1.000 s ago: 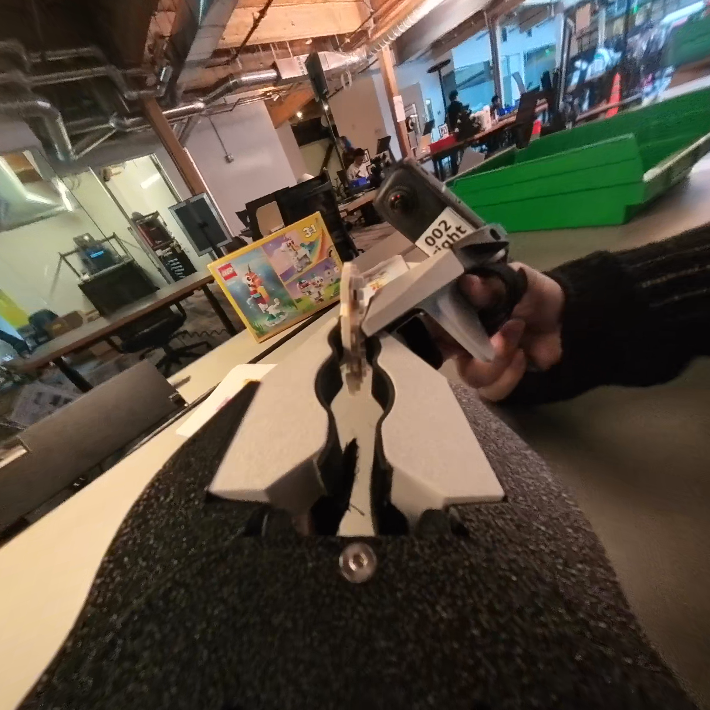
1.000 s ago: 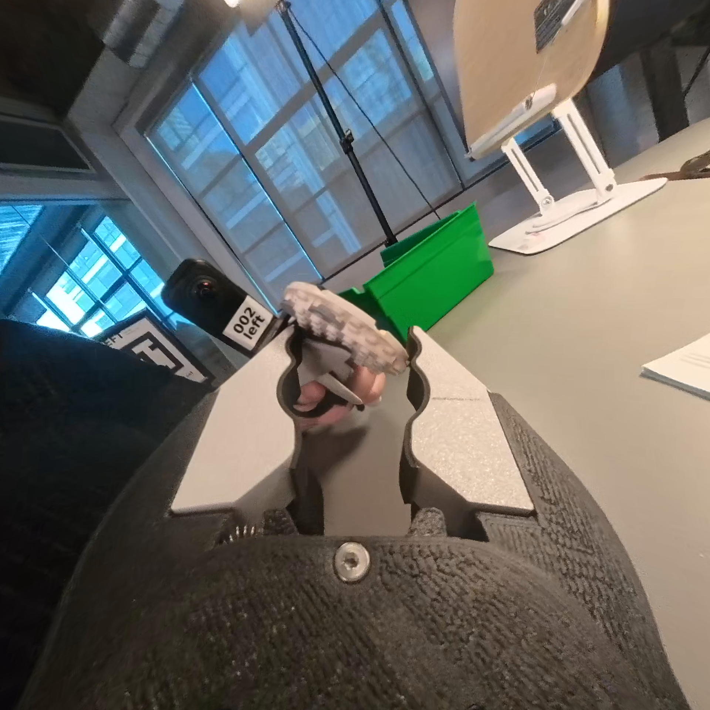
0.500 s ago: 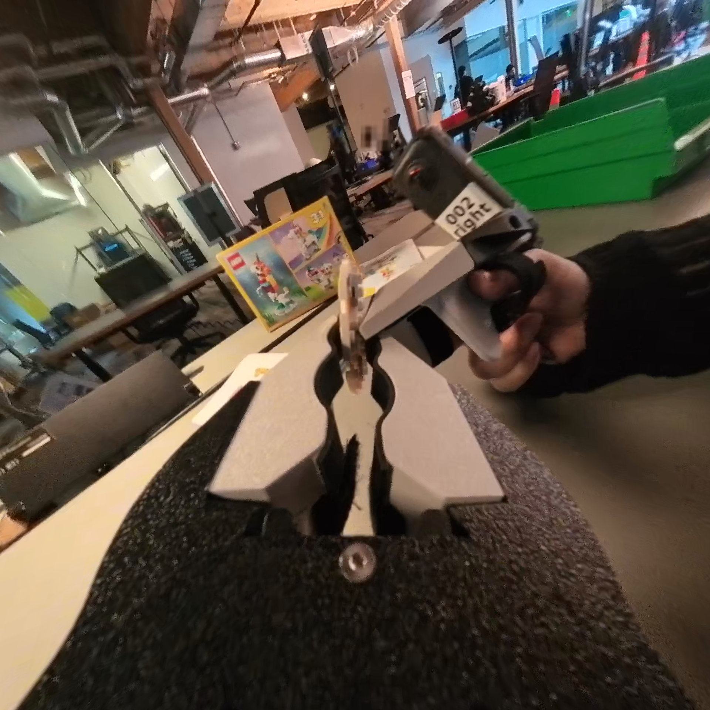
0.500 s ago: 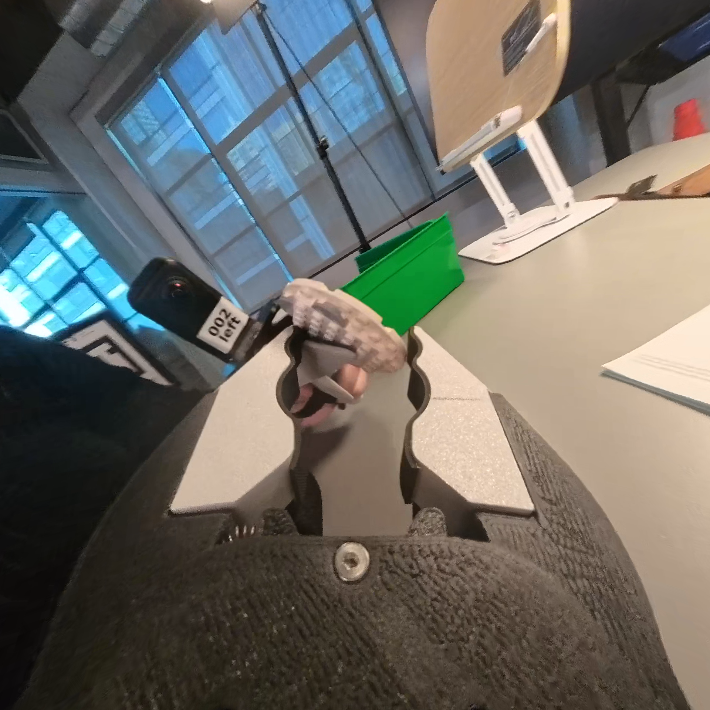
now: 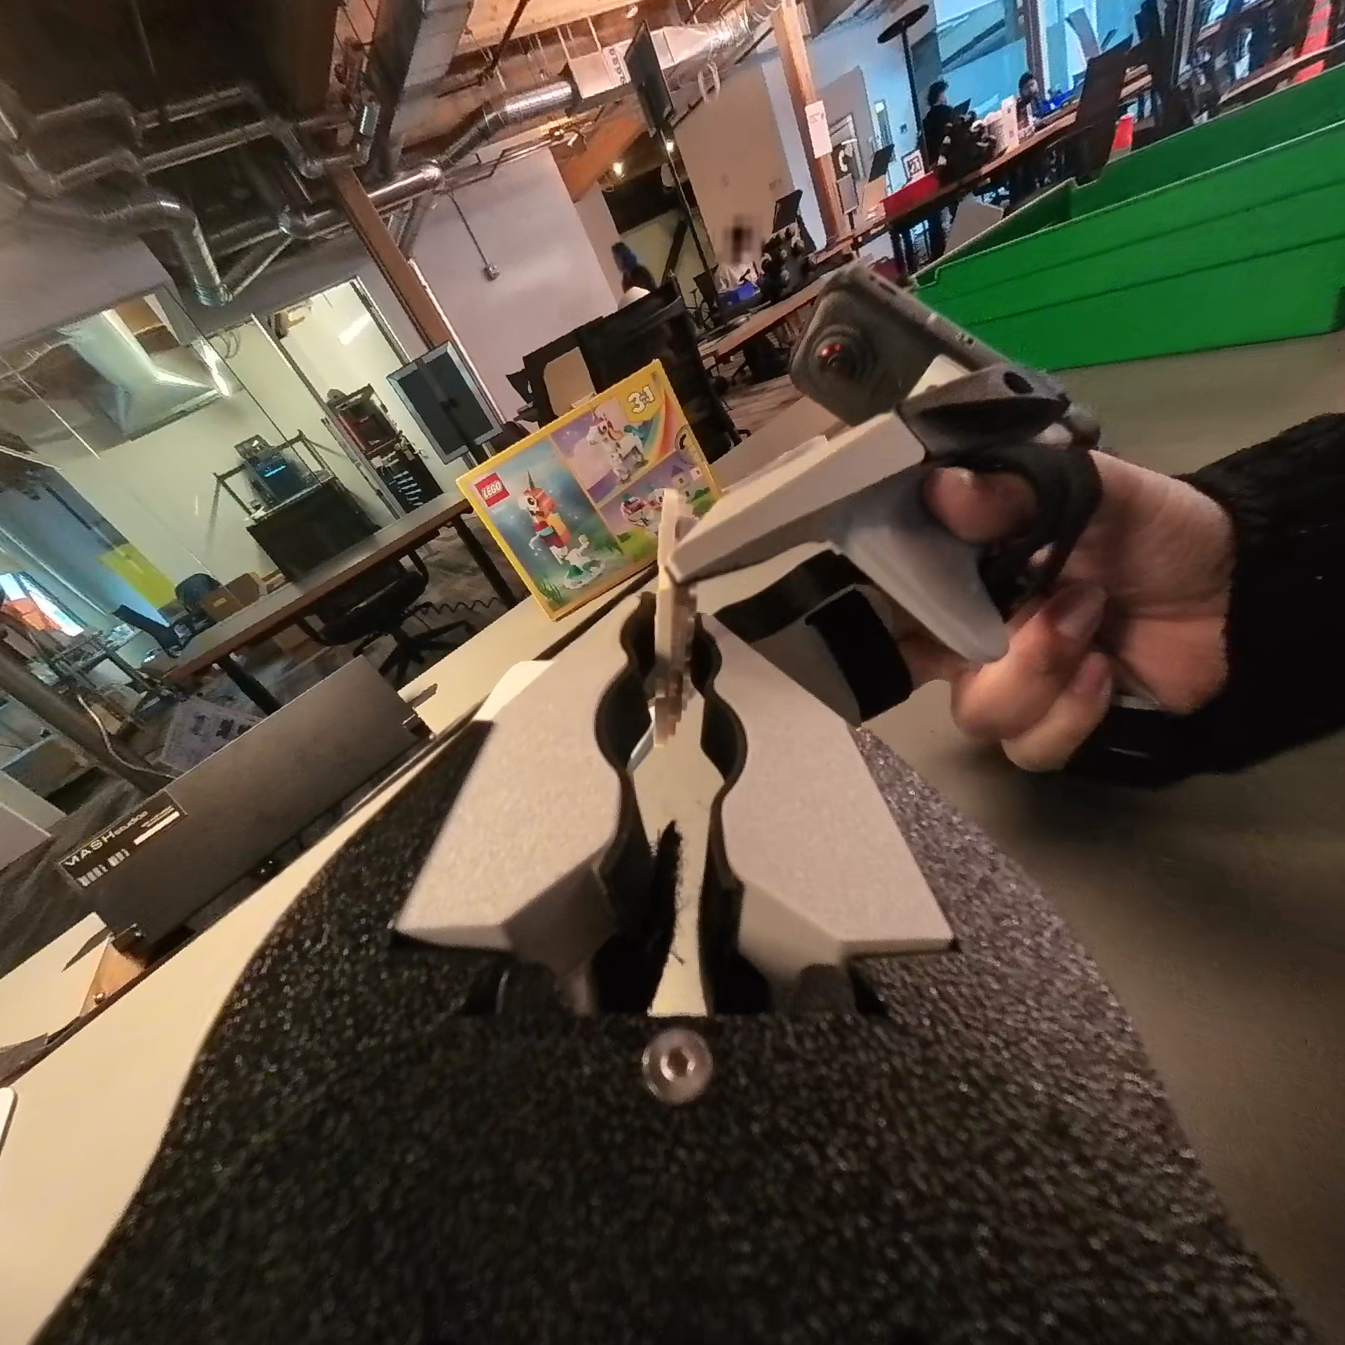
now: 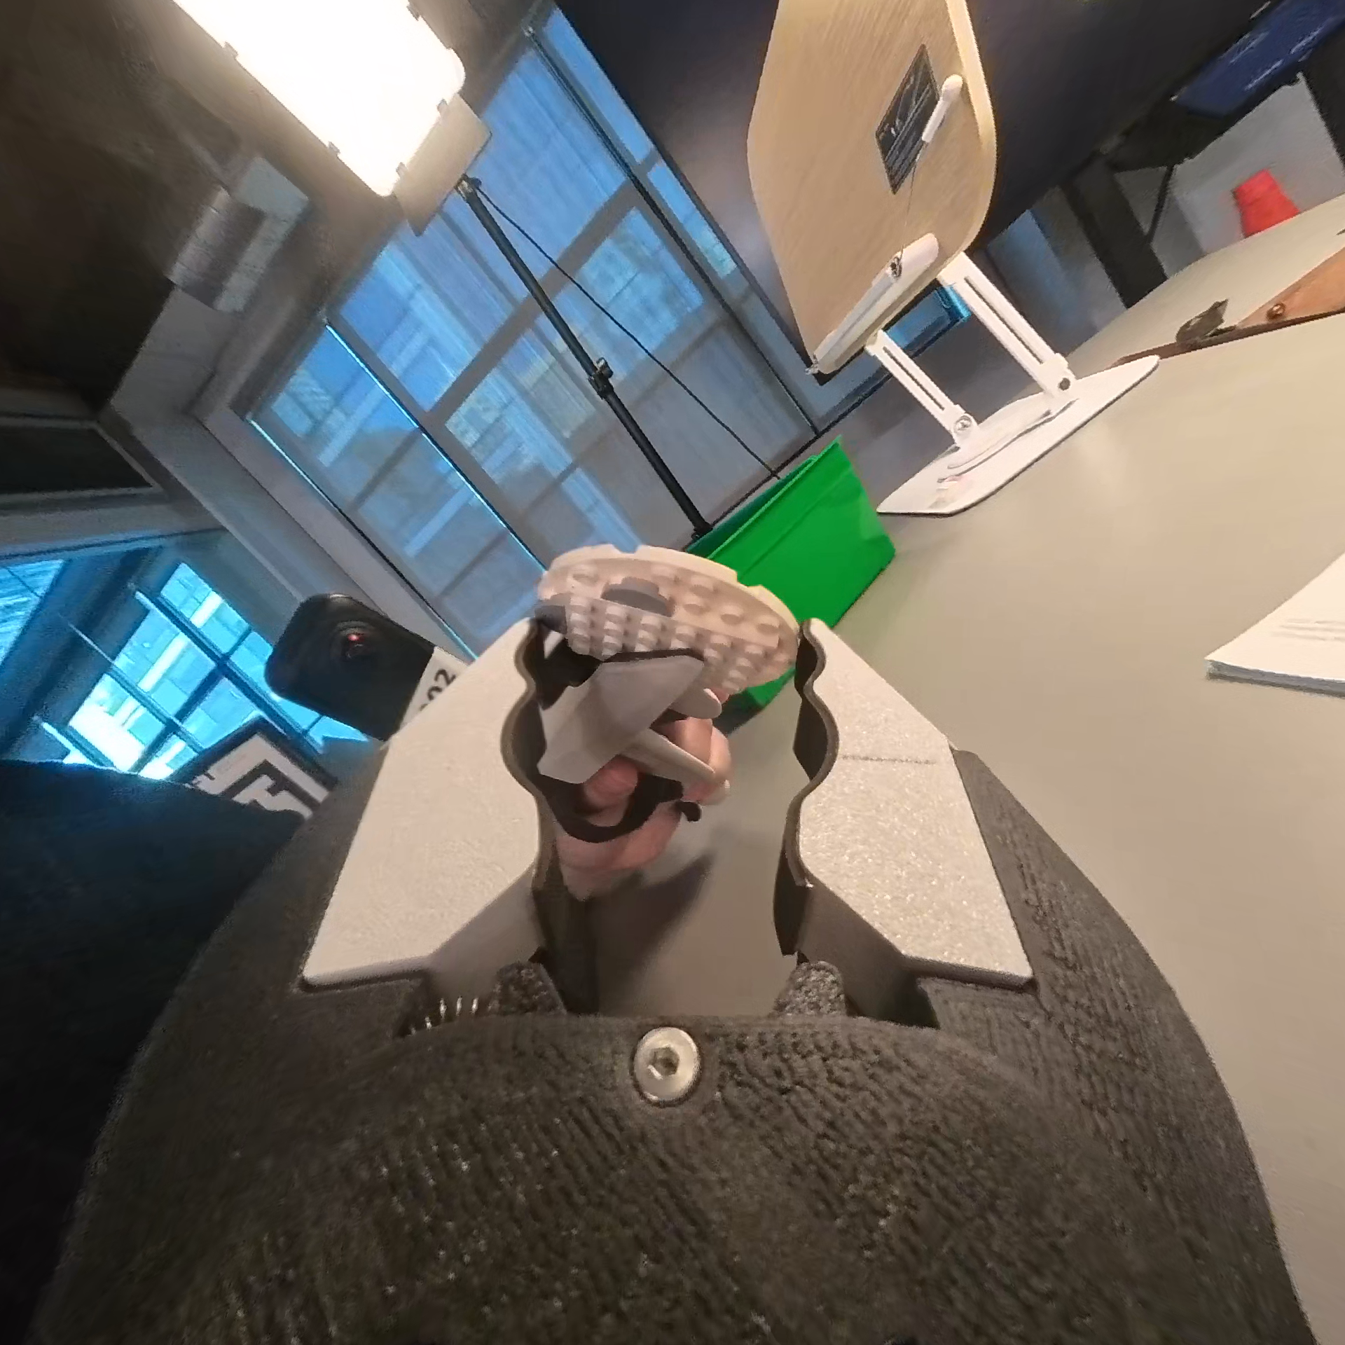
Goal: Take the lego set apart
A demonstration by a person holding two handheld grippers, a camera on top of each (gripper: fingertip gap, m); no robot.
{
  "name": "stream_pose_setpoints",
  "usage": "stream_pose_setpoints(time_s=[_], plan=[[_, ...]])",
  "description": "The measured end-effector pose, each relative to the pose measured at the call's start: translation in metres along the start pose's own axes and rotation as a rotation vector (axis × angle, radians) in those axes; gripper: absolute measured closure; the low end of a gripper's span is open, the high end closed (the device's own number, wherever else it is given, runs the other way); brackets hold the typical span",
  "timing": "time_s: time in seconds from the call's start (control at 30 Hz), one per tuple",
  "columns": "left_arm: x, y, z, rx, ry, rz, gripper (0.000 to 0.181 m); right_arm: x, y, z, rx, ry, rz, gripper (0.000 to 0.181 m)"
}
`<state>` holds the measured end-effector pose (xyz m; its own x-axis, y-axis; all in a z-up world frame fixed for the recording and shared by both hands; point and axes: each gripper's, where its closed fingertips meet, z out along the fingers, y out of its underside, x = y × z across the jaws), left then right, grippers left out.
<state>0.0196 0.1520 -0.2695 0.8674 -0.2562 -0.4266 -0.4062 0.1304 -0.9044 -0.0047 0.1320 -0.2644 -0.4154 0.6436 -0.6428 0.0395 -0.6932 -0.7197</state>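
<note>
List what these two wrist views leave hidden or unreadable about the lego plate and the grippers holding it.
- Left wrist view: the lego plate shows edge-on, so its studs and any stacked layers cannot be made out.
- Left wrist view: the right gripper meets the plate's edge; whether its fingers actually pinch it cannot be told.
- Right wrist view: the plate's top side faces away.
- Right wrist view: the left gripper hides its contact behind its fingers.
</note>
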Motion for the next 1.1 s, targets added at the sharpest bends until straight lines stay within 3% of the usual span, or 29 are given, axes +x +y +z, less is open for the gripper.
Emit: stream_pose_setpoints(time_s=[0.23, 0.6, 1.1], plan=[[0.003, -0.002, 0.0, 0.001, 0.011, 0.019, 0.175, -0.004, -0.002, -0.001, 0.005, -0.045, 0.039, 0.111], [0.024, -0.001, -0.005, -0.018, 0.216, -0.167, 0.173, -0.01, 0.016, -0.015, -0.257, -0.071, -0.269, 0.112], [0.036, 0.016, -0.009, -0.129, 0.388, -0.315, 0.173, 0.003, 0.036, -0.024, -0.429, 0.01, -0.408, 0.113]])
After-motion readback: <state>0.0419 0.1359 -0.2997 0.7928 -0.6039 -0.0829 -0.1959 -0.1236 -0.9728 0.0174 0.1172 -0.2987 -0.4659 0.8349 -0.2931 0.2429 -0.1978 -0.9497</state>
